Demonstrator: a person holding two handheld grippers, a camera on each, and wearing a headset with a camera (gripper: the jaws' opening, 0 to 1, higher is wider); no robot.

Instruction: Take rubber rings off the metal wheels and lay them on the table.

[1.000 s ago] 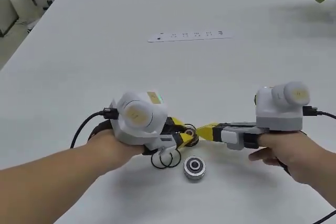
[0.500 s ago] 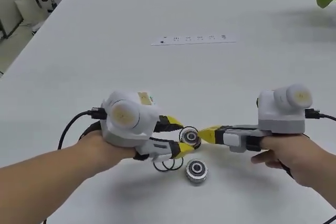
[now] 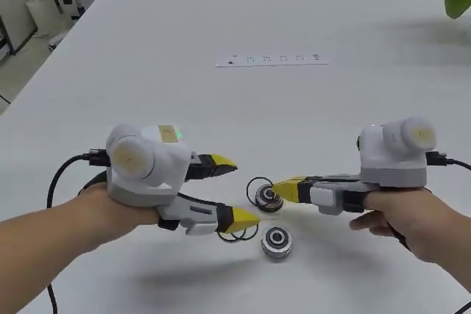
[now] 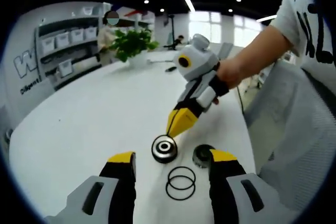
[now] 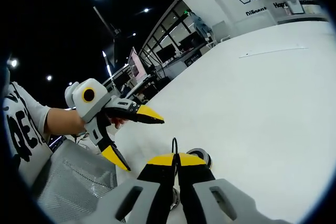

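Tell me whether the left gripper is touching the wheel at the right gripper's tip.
Apart. In the left gripper view, bare table separates the wheel from the open fingers of the left gripper.

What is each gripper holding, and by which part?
The right gripper pinches a rubber ring by a strand of its loop, at its tips. The left gripper is open, holding nothing.

The head view looks forward and down from the near side of the broad white table (image 3: 309, 108), close above the left gripper (image 3: 246, 193) and the right gripper (image 3: 283, 189). The left gripper view sits low and faces right; the right gripper view faces left. Each shows the other gripper nearby. The head and left gripper views share 2 round silver metal wheels (image 3: 276, 240). The head and right gripper views share the thin black rubber ring (image 5: 174, 144) pinched in the right gripper.
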